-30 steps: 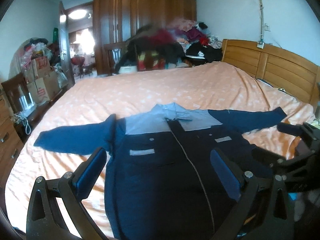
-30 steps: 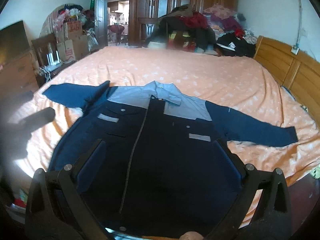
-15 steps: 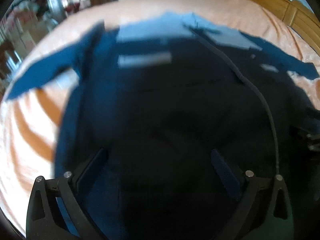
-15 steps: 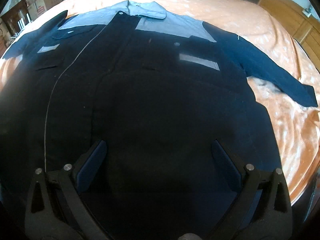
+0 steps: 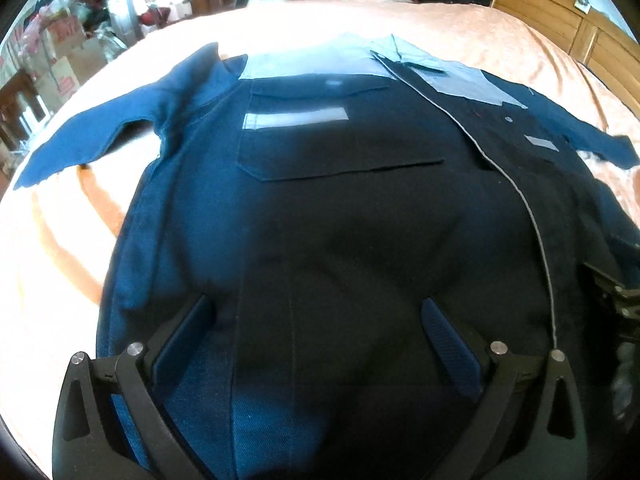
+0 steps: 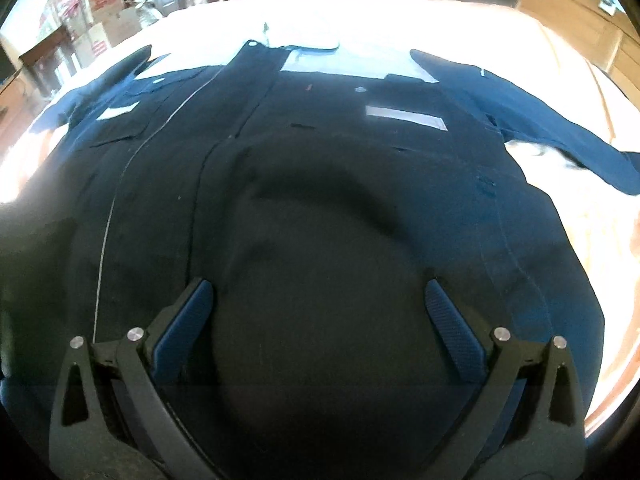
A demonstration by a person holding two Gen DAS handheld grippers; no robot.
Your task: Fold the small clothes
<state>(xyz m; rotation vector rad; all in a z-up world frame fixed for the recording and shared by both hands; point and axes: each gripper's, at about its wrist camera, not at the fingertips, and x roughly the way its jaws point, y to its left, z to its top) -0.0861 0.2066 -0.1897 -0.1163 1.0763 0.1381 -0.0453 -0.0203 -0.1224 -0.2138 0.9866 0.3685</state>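
Navy jacket (image 5: 340, 220) | left tongs (image 5: 316, 320) wide (empty) | right tongs (image 6: 320, 304) wide

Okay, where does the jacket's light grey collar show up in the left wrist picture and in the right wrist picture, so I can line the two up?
Left wrist: the collar lies top centre-right, at the far end of the jacket.
Right wrist: the collar lies top centre, washed out by glare.
Shared landmark: the pale zipper line running from the collar towards the camera, right of centre in the left view, left of centre in the right view.
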